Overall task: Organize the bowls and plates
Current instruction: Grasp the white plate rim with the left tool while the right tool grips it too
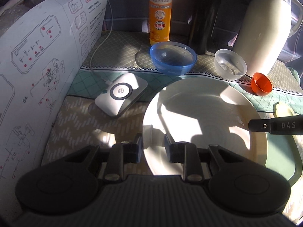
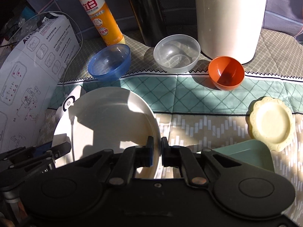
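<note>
A large white plate [image 1: 204, 124] [image 2: 106, 121] is held above the patterned cloth. My right gripper [image 2: 157, 147] is shut on the plate's right rim. My left gripper [image 1: 153, 147] is open, its jaws either side of the plate's left rim with a gap. A green plate [image 2: 246, 153] [image 1: 280, 162] lies partly under the white one. A small yellow scalloped plate [image 2: 270, 123] sits to the right. At the back stand a blue bowl [image 1: 173, 57] [image 2: 109, 62], a clear bowl [image 1: 230, 64] [image 2: 177, 54] and an orange bowl [image 1: 262, 84] [image 2: 226, 72].
A white printed box [image 1: 37, 66] [image 2: 28, 71] lies on the left. A white HP device [image 1: 121, 94] with a cable lies beside the plate. An orange detergent bottle [image 1: 161, 11] [image 2: 102, 15], a dark bottle [image 1: 204, 15] and a cream thermos [image 1: 265, 28] [image 2: 229, 19] stand at the back.
</note>
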